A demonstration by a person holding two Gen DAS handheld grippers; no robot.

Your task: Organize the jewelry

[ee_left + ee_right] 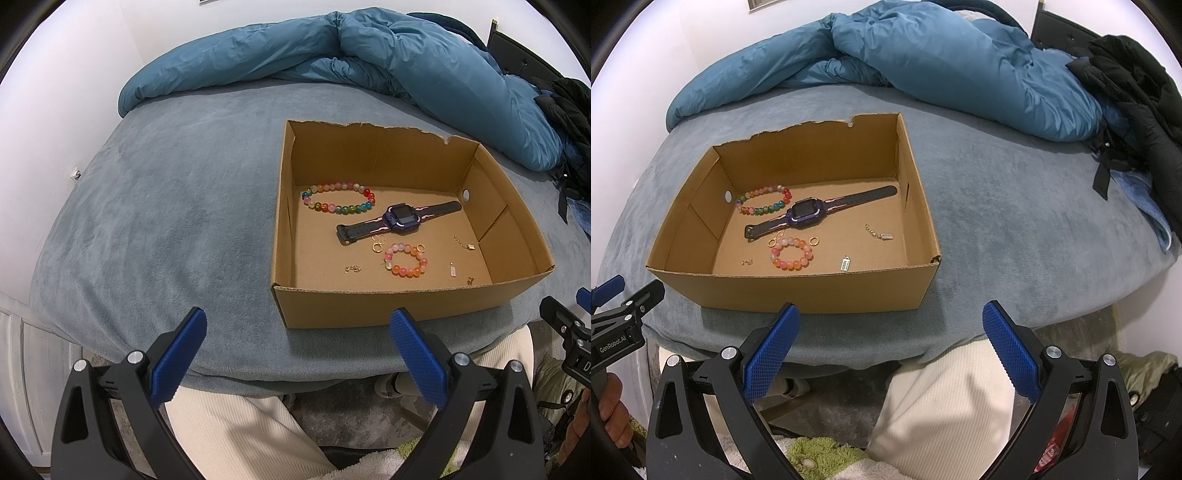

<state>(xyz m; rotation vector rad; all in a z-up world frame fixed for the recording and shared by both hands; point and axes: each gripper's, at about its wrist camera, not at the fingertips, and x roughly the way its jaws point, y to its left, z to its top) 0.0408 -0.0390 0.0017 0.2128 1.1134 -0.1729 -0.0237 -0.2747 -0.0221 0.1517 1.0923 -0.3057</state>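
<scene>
An open cardboard box (332, 306) (812, 291) sits on the grey-blue bed. Inside lie a long rainbow bead bracelet (338, 198) (764, 201), a purple watch with black strap (400, 218) (807, 214), a small orange-pink bead bracelet (405, 260) (792, 253), gold earrings (376, 244) (775, 239), a short gold chain (463, 242) (879, 232) and a small silver charm (453, 270) (845, 264). My left gripper (299, 325) hangs open in front of the box's near wall, holding nothing. My right gripper (892, 321) is open too, at the bed's front edge.
A rumpled blue duvet (351, 55) (905, 55) lies along the back of the bed (166, 221) (1015, 221). Dark clothing (1137, 96) is piled at the right. A person's cream trousers (240, 435) (953, 406) show below. White wall (55, 92) stands at the left.
</scene>
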